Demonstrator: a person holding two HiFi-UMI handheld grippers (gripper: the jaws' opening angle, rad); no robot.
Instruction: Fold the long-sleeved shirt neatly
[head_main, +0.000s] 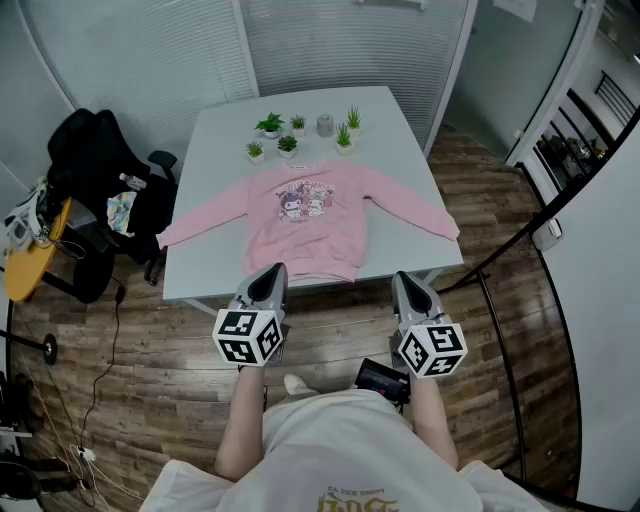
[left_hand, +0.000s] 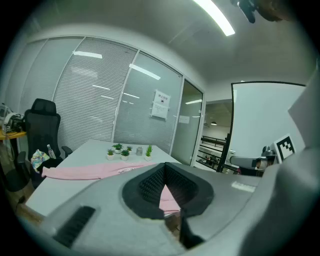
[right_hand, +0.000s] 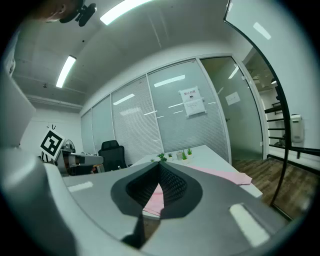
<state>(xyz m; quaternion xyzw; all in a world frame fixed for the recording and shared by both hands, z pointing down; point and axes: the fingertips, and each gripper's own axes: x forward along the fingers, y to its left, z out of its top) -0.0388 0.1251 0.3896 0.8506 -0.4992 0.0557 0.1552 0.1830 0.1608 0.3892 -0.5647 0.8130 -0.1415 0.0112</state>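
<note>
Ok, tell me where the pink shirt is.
In the head view the pink shirt lies flat on the white table near its front edge, sleeves spread, potted plants beyond it.

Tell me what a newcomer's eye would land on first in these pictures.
A pink long-sleeved shirt with a cartoon print lies spread face up on the white table, sleeves stretched to both sides. Small potted plants stand in a cluster behind it. The left gripper and right gripper hover shut and empty before the table's near edge.
</note>
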